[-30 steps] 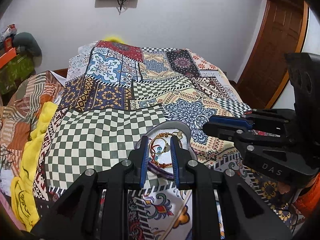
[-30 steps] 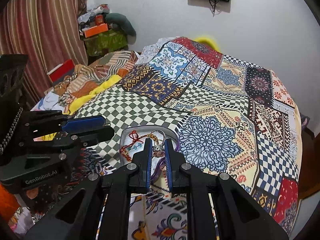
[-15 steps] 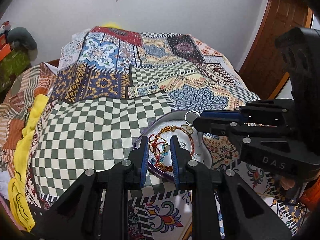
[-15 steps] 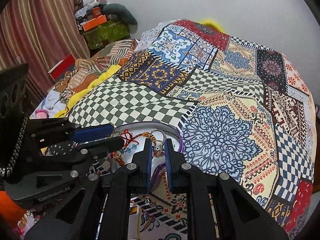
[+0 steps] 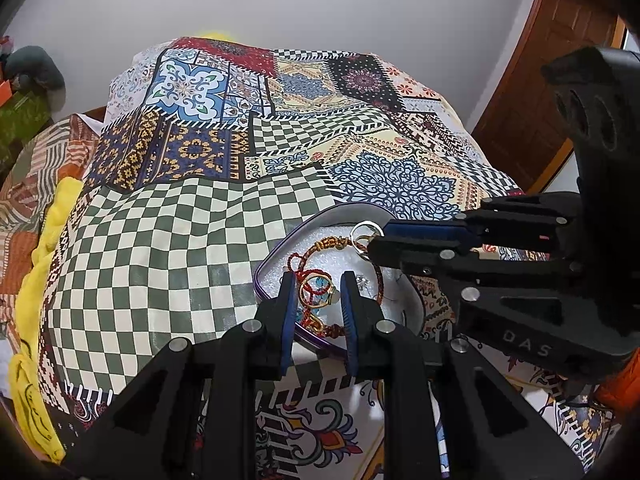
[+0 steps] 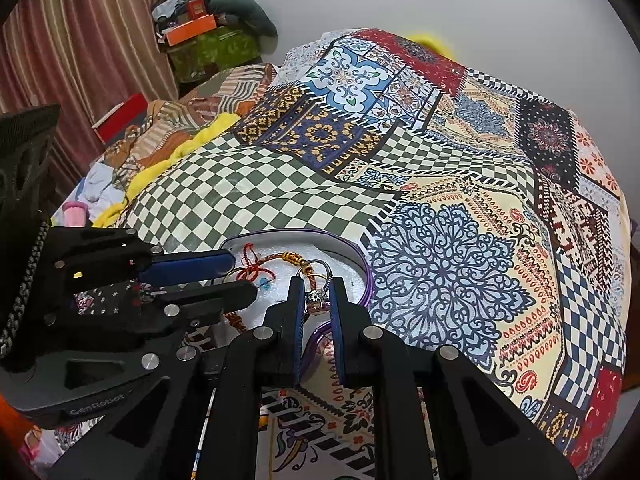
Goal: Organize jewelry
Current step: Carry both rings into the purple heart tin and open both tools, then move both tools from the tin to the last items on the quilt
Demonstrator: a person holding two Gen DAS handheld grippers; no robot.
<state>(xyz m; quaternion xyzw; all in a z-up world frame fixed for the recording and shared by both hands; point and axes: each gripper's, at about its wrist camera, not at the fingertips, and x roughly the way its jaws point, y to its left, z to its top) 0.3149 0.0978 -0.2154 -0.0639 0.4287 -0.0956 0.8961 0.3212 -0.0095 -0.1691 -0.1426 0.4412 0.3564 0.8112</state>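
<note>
Both tongs grip rings: left tongs (image 5: 318,294) pinch gold ring (image 5: 317,291), right tongs (image 6: 317,300) clamp silver ring (image 6: 319,299), both low-centre frame over tray (image 5: 404,300) on bed. I'd lower slow, release w/o snagging red bracelet (image 5: 340,246).

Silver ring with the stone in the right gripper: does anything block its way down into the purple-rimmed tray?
Nothing visible blocks it. The right gripper pinches the silver ring with the stone just above the white padding of the purple-rimmed tray. A red cord bracelet and the left gripper lie off to its left.
</note>
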